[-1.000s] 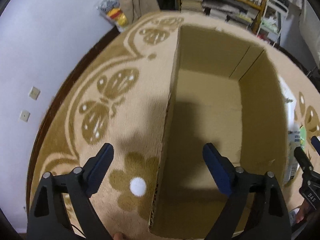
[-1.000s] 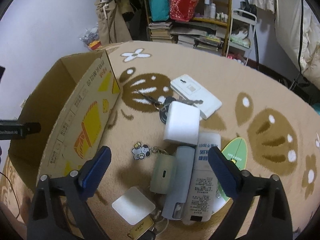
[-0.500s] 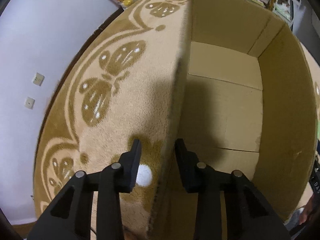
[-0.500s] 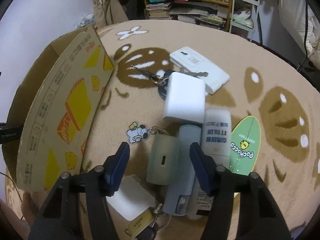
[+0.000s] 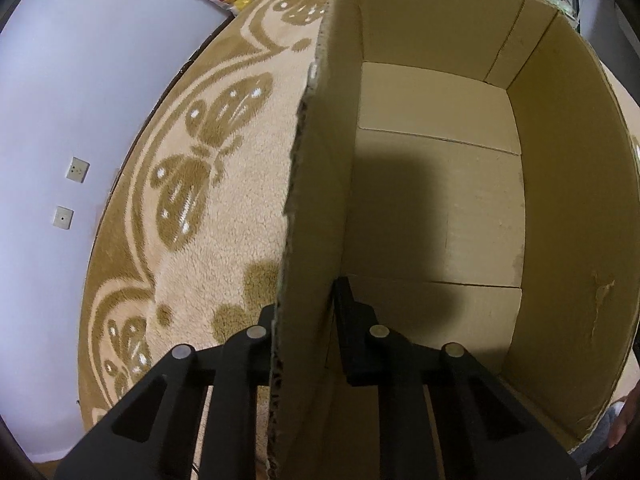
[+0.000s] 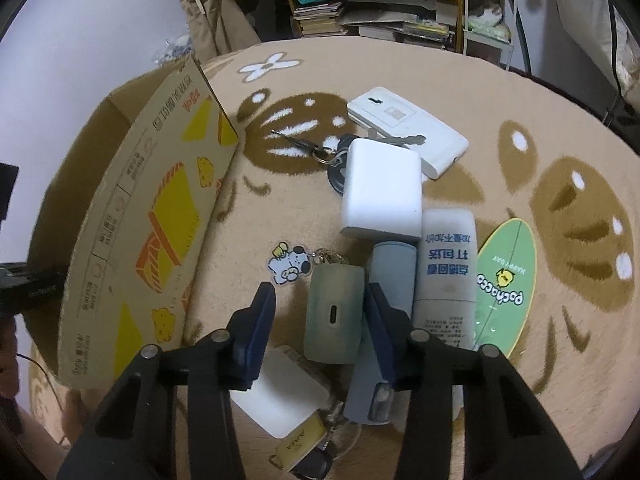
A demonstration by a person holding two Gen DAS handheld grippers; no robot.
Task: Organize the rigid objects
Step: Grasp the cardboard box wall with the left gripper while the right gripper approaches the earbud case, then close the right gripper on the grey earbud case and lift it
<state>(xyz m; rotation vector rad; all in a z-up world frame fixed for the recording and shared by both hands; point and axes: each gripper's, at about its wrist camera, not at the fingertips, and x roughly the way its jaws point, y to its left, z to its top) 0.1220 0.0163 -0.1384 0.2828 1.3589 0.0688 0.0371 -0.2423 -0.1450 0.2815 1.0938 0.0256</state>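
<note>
An open cardboard box (image 5: 440, 200) stands on the rug, with nothing inside it. My left gripper (image 5: 306, 328) is shut on the box's left wall (image 5: 316, 220), one finger on each side. In the right wrist view the box (image 6: 152, 232) stands at the left. My right gripper (image 6: 320, 312) is partly closed around a grey-green case (image 6: 334, 312), fingers apart from its sides. Next to it lie a grey-blue tube (image 6: 384, 320), a white bottle (image 6: 446, 276), a white block (image 6: 382, 192), a white flat device (image 6: 408, 132), keys (image 6: 320, 152) and a dog keychain (image 6: 290, 266).
A green oval sticker (image 6: 506, 284) lies at the right. A white square card (image 6: 280, 396) and a tagged key (image 6: 304, 448) lie under my right gripper. Shelves with books and bags (image 6: 360, 0) stand behind the rug. A wall (image 5: 60, 100) runs along the rug's left.
My left gripper closed on the box's left wall. My right gripper narrowed from wide open and moved down over the grey-green case.
</note>
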